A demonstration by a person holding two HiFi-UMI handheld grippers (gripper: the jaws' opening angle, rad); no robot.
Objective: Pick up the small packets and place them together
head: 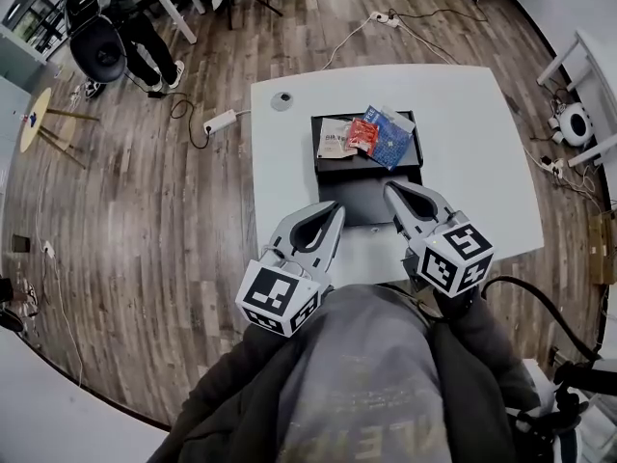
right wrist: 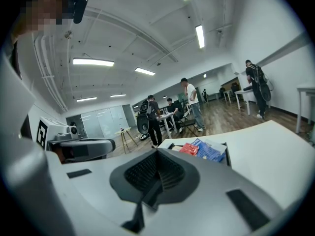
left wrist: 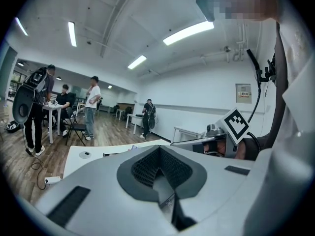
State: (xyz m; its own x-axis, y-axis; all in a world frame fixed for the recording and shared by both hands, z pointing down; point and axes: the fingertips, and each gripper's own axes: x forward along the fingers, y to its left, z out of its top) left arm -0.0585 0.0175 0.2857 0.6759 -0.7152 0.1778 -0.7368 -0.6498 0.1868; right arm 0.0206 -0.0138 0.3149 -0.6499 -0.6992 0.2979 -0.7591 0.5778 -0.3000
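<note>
Left gripper (head: pixel 335 212): jaws pressed together, nothing between them. Right gripper (head: pixel 394 191): jaws likewise fully closed and empty.

Both are held side by side over the near part of the white table (head: pixel 472 162), tips pointing toward a black tray (head: pixel 315 150).

3 small packets lie grouped in the tray's far half:
- beige packet (head: pixel 335 141) at the left
- red packet (head: pixel 363 135) in the middle
- blue packet (head: pixel 391 142) at the right, touching the red one

All 3 are apart from both grippers. A power strip (head: pixel 221 121) lies on the wooden floor beyond the table's left side.
</note>
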